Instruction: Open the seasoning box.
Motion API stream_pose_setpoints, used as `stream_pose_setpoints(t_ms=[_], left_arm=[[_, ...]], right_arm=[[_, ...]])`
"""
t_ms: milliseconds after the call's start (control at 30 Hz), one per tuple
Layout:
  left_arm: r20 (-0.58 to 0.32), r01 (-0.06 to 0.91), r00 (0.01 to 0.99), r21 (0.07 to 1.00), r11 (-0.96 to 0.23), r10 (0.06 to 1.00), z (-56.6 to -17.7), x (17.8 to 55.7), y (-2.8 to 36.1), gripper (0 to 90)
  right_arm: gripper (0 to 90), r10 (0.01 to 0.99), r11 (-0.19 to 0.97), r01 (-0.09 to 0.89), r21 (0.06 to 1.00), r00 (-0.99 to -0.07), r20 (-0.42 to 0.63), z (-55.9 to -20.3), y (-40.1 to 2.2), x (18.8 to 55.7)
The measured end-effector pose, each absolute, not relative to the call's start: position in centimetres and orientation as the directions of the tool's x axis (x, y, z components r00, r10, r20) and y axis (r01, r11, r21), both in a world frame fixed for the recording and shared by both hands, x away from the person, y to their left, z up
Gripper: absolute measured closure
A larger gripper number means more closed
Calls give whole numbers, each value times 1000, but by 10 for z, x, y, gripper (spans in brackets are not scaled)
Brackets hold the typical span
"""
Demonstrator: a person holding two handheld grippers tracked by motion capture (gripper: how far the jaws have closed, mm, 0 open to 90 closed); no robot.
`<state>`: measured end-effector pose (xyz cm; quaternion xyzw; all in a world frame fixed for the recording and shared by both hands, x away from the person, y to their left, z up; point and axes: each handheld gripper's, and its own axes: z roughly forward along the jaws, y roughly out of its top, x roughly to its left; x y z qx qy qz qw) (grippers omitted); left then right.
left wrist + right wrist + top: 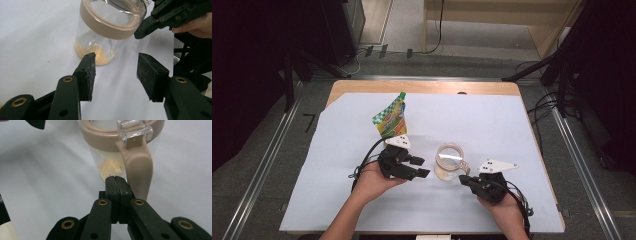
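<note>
A clear jar (448, 162) with a tan rim stands on the pale mat (492, 120), with yellowish powder (98, 53) on its bottom. My left gripper (421, 166) lies just to the jar's left, its jaws open and pointing at the jar (110, 27), with nothing between the pads (150, 75). My right gripper (463, 179) is at the jar's right front, shut and empty. In the right gripper view its tips (116, 182) sit right beside the tan handle (138, 170), below a clear clasp (135, 131); whether they touch it I cannot tell.
A green and yellow spouted pouch (392, 119) stands upright behind the left hand. The mat covers a wooden table (427, 87), bare to the far right and far left. Floor cables and dark stands surround the table.
</note>
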<state>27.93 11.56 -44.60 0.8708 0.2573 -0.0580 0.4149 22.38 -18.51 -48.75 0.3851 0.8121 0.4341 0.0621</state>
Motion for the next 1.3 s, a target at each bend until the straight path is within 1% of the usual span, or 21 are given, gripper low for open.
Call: stream_pose_setpoints(t_ms=[233, 300, 333, 367, 500, 867, 1000, 1200, 1300], left_arm=[[-310, 491, 864, 692, -529, 397, -447, 279, 114, 479], [-310, 491, 863, 699, -520, 398, -448, 279, 113, 453], [-307, 487, 865, 704, -517, 397, -448, 279, 113, 417], [-307, 487, 865, 706, -514, 397, -448, 279, 112, 411], [-298, 479, 870, 702, -528, 392, -451, 279, 107, 402], [-314, 489, 867, 687, -537, 388, -453, 277, 97, 394], [-301, 472, 875, 701, -535, 378, -448, 275, 93, 376], [-326, 496, 863, 690, -527, 386, -446, 284, 92, 357], [-325, 489, 867, 703, -516, 378, -441, 288, 91, 342]], right_arm=[[900, 698, 313, 580, 752, -678, 232, -487, -194, 232], [900, 703, 308, 585, 750, -671, 235, -487, -198, 236], [900, 708, 306, 589, 748, -666, 234, -487, -201, 241], [900, 708, 306, 589, 748, -666, 234, -487, -201, 241], [900, 719, 300, 594, 746, -655, 233, -487, -207, 251], [900, 734, 285, 592, 754, -641, 225, -490, -216, 272], [900, 726, 279, 606, 745, -641, 250, -493, -219, 283], [900, 716, 282, 594, 753, -653, 247, -483, -227, 278], [900, 721, 282, 595, 753, -650, 243, -478, -233, 275]])
